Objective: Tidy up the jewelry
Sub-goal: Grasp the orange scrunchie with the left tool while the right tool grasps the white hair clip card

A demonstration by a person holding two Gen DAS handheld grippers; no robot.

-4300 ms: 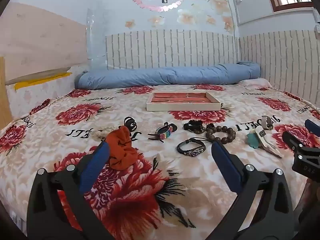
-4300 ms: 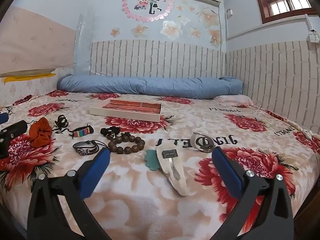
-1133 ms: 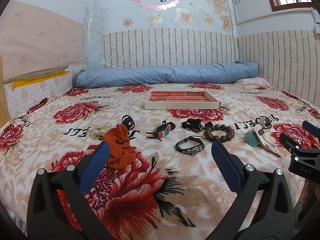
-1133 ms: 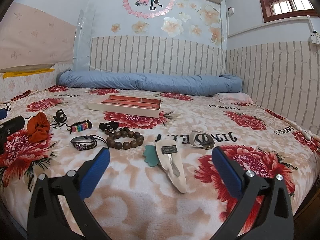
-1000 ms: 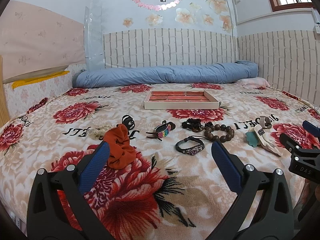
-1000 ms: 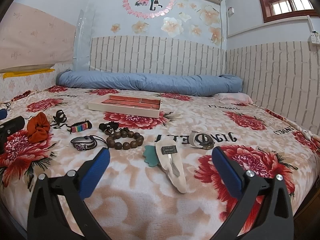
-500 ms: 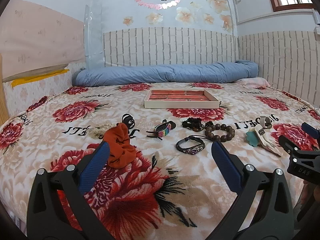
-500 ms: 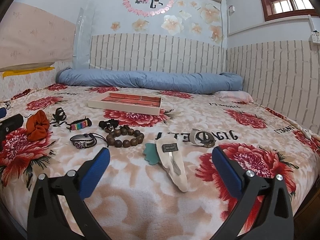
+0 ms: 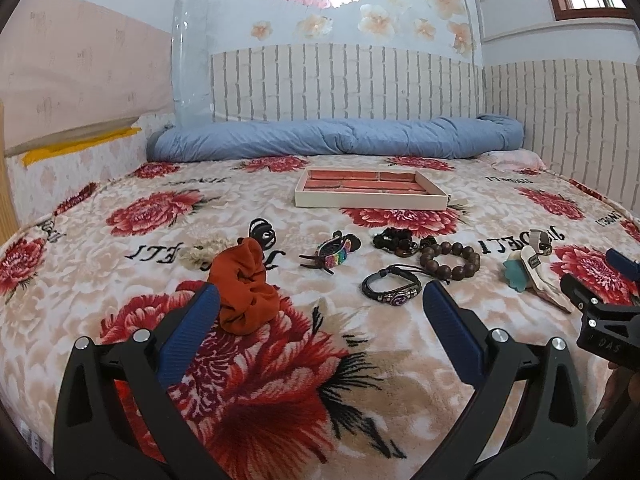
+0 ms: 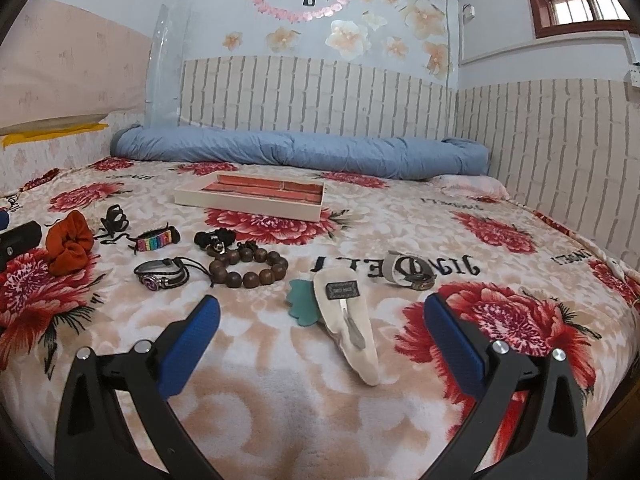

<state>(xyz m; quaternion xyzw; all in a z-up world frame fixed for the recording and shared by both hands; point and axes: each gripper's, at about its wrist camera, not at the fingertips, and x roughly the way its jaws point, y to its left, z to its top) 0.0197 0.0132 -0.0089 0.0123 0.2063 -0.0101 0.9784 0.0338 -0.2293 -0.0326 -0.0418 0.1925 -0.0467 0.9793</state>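
Note:
A cream tray with red compartments [image 9: 372,200] [image 10: 248,202] lies mid-bed, empty. In front of it lie an orange scrunchie [image 9: 244,300] [image 10: 69,245], a black claw clip [image 9: 262,232], a rainbow bracelet [image 9: 334,254] [image 10: 157,242], a black leather bracelet [image 9: 391,290] [image 10: 162,274], a wooden bead bracelet [image 9: 450,262] [image 10: 248,266], a cream hair clip on a teal piece [image 10: 346,320] and a grey band [image 10: 410,274]. My left gripper [image 9: 316,312] is open and empty, near the scrunchie. My right gripper [image 10: 320,320] is open and empty, in front of the cream hair clip.
The bed has a floral blanket [image 9: 280,380]. A rolled blue duvet [image 9: 336,138] lies along the brick-pattern wall. The bed's right edge [image 10: 624,368] drops off near my right gripper. A cream braided hair tie [image 9: 202,250] lies left of the scrunchie.
Both grippers have tilted and dropped slightly toward the bed; the items sit a little higher in view. Nothing was picked up or moved.

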